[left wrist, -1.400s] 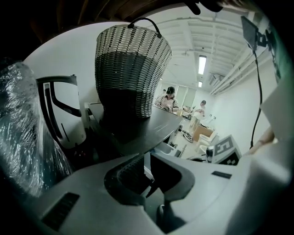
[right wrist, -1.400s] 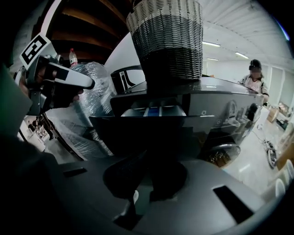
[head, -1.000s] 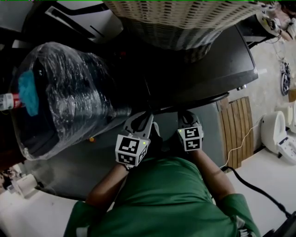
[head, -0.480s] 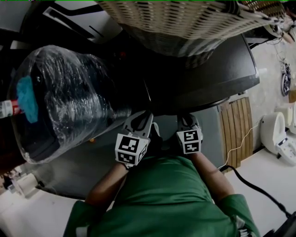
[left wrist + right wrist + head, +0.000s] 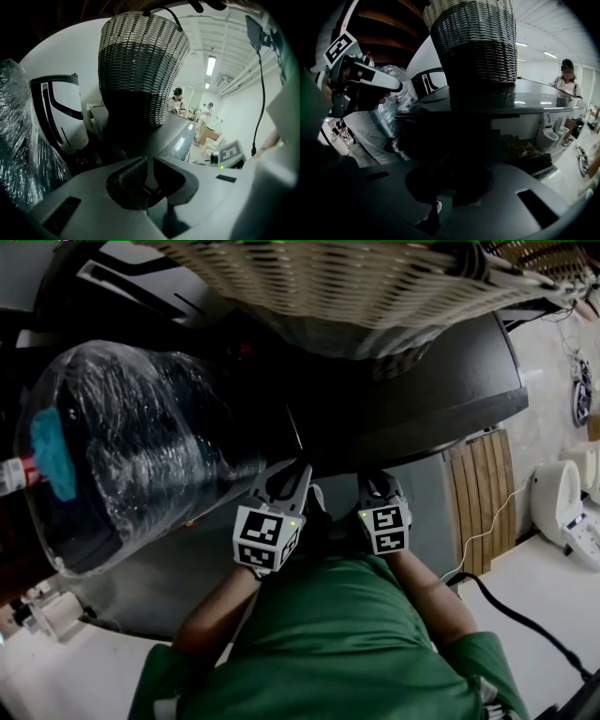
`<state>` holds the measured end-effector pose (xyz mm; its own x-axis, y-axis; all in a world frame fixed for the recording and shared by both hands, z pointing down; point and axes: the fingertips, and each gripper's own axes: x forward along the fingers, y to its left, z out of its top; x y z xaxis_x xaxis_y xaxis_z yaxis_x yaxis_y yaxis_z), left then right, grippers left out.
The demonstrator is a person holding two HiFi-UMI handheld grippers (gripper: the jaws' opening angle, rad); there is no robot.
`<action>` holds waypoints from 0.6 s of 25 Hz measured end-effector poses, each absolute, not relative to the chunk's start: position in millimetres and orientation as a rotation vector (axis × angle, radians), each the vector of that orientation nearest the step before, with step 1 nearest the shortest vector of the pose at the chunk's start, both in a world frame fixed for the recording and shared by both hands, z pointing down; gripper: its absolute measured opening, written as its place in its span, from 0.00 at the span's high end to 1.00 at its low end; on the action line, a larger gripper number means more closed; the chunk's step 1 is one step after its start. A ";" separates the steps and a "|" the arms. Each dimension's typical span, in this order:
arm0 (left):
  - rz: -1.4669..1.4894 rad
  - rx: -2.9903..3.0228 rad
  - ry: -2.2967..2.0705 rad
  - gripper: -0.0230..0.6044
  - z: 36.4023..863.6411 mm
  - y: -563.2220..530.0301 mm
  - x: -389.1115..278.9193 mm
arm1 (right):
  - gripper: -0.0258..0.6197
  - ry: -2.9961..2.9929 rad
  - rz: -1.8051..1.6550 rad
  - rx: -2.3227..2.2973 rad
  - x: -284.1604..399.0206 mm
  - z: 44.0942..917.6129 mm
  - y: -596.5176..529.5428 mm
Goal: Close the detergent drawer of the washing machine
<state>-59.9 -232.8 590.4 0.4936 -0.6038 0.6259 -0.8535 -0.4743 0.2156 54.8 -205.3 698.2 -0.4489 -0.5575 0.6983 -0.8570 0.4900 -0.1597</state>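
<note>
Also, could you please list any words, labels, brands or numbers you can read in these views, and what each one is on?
No readable text in any view.
Cubes on the left gripper and right gripper: square marker patterns only, no letters or numbers.
Bottle beside the wrapped bundle: red label, too small and blurred to read.

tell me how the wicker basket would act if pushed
The wicker basket looks openly woven, so probably light yet fairly stiff. It stands tall on a narrower base, so a high push might tip it. The washing machine top looks smooth, so a low push would likely slide it.
</note>
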 end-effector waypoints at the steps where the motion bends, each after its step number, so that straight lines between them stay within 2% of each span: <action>1: 0.651 2.234 -1.200 0.87 589.6 -234.2 -60.4 | 0.93 -2.165 0.682 1.153 54.5 698.3 -205.9; 6: 0.665 2.227 -1.206 0.87 592.2 -231.6 -62.9 | 0.93 -2.165 0.666 1.128 51.8 695.7 -209.1; 12: 0.649 2.245 -1.203 0.87 584.3 -228.2 -53.3 | 0.93 -2.138 0.802 1.037 49.0 701.4 -209.8; 15: 0.629 2.261 -1.217 0.87 575.7 -227.5 -51.8 | 0.93 -2.167 0.739 1.029 45.3 692.9 -206.7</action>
